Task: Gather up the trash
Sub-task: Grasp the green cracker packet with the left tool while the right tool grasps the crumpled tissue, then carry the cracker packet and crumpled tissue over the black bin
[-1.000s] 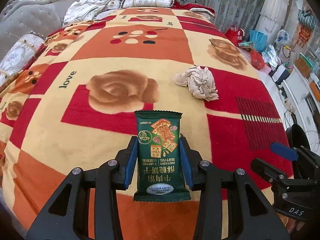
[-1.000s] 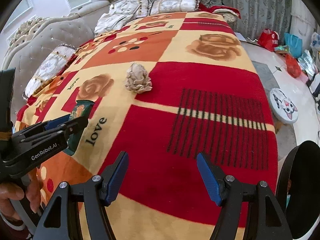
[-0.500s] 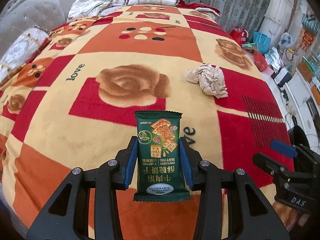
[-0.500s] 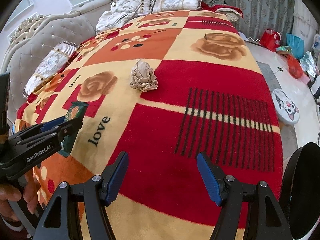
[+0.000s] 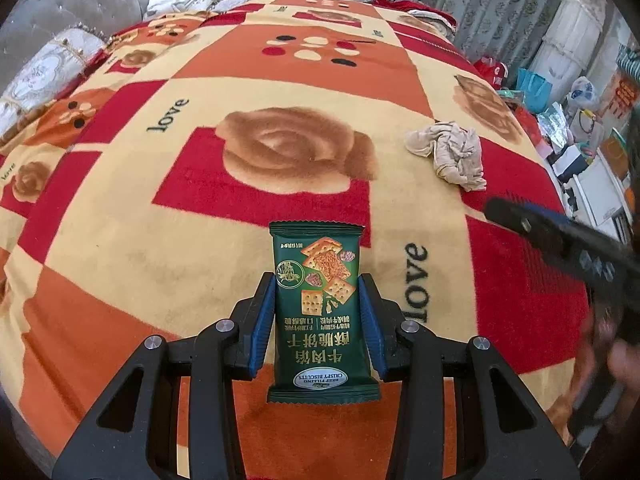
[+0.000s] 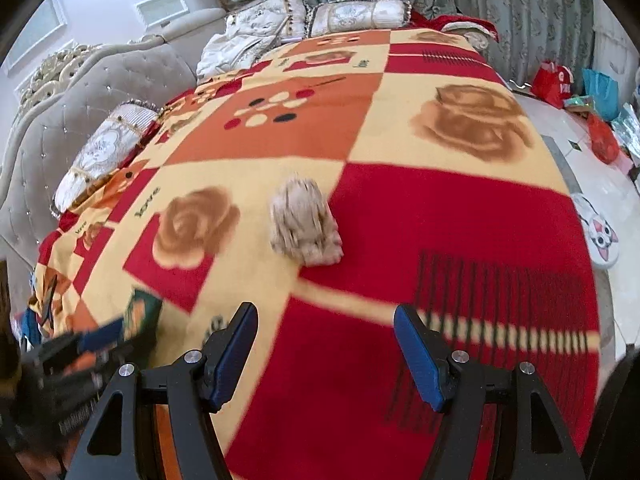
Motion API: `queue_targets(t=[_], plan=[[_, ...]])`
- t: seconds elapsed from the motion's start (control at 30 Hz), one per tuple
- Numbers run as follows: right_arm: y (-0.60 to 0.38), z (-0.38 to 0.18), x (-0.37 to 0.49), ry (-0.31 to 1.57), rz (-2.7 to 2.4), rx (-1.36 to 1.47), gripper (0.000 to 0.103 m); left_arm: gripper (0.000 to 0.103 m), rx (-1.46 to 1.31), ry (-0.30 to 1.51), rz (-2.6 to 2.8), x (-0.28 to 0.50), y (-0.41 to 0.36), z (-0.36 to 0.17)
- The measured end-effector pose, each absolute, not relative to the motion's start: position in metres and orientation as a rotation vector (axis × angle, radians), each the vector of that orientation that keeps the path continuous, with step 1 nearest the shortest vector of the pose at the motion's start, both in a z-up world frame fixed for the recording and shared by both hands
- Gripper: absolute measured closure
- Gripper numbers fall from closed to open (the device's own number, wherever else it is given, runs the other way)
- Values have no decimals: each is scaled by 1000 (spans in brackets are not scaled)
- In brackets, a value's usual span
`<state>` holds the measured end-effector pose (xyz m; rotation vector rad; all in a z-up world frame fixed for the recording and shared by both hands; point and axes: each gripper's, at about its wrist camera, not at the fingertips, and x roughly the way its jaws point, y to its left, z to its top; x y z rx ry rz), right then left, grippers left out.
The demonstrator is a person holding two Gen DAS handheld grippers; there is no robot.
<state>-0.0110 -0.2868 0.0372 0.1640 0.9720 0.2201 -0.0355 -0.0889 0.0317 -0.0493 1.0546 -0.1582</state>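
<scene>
My left gripper [image 5: 318, 312] is shut on a dark green biscuit wrapper [image 5: 318, 304], holding it upright above the bed blanket. The wrapper also shows blurred at the lower left of the right wrist view [image 6: 140, 316]. A crumpled beige paper wad [image 5: 450, 152] lies on the blanket to the right and beyond; in the right wrist view the wad [image 6: 304, 226] lies ahead and slightly left. My right gripper [image 6: 326, 348] is open and empty above the blanket, short of the wad. It crosses the right side of the left wrist view [image 5: 560, 236].
A red, orange and cream blanket [image 5: 280, 92] covers the bed. Pillows [image 6: 352, 16] lie at the far end, a grey tufted headboard [image 6: 96, 80] at left. Bags and clutter [image 5: 560, 112] and a round cat cushion [image 6: 598, 236] lie on the floor at right.
My right gripper has moved forward toward the paper wad, which now looks larger and closer. My left gripper still holds the wrapper and has shifted forward over the blanket.
</scene>
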Motion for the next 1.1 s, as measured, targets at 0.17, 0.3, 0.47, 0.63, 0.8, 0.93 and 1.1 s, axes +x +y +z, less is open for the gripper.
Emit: queue_targets(t=[0.17,0.3,0.47,0.63,0.8,0.93,1.1], plan=[[-274,38,20,963,247,128,35,62,-63,1081,-156,-31,-85,25],[-266,35,38,963,266,119,35,55,-65,1079,-159,-31,-84,22],[-262,23,47,976,253,104,73,49,-28,1067,-161,-35,-89,20],[-273,38,21,924,264,110,77,65,-13,1052,-165,-39,-88,21],[-294,54,-24,897,263,125,77,65,-39,1034,-198,-48,-95,31],[-315,59,-62,874,232,163,77,65,-35,1017,-236,-59,-111,41],[-338,61,-103,852,169,177,77,65,-14,996,-289,-71,-139,53]])
